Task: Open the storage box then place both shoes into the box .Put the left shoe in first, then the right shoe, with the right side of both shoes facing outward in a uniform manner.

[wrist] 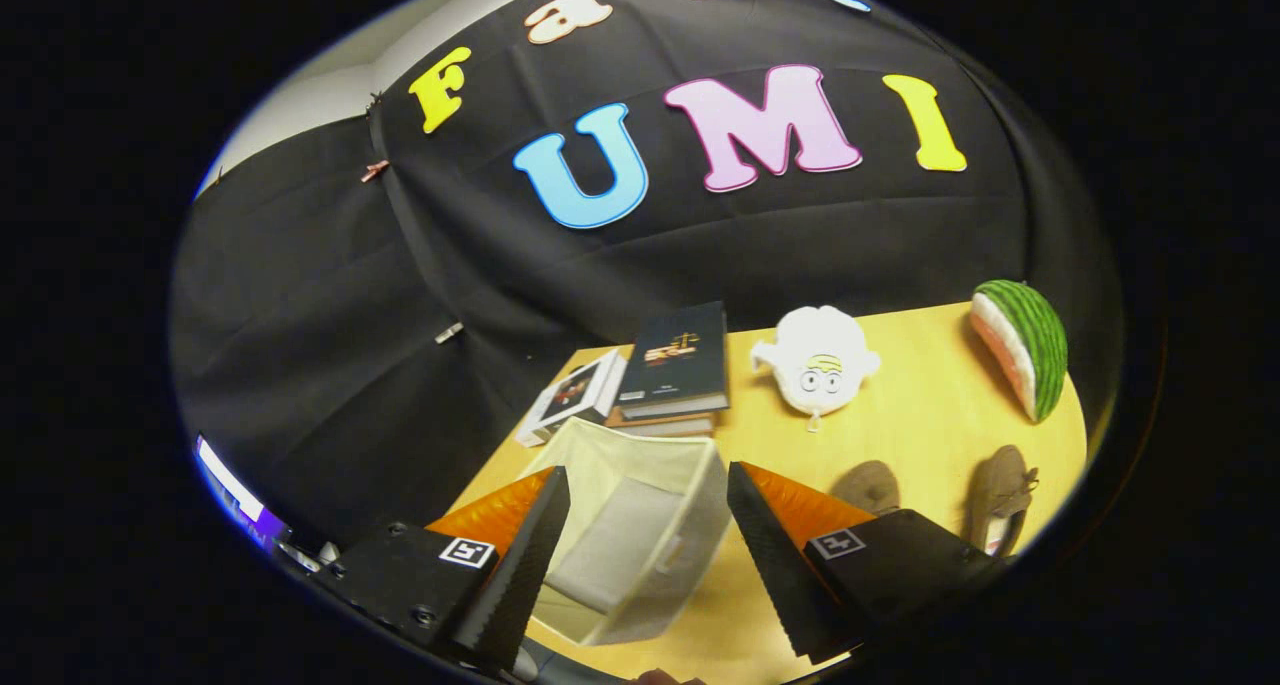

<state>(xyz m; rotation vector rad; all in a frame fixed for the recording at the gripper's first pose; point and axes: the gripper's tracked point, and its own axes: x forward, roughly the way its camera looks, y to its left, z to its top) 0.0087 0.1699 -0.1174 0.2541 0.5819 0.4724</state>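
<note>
A cream fabric storage box (640, 525) stands open on the wooden table (930, 415), its inside bare. My gripper (650, 510) hangs above it, open, with nothing held; the box shows between the two fingers (525, 555). Two brown shoes lie on the table to the right of the box: one (868, 485) partly hidden behind the right finger, the other (1000, 495) further right near the table's edge.
Beyond the box a stack of books (678, 365) and a white boxed item (575, 395) lie at the back of the table. A white plush toy (818, 363) sits mid-table. A watermelon-slice toy (1025, 347) stands at the far right.
</note>
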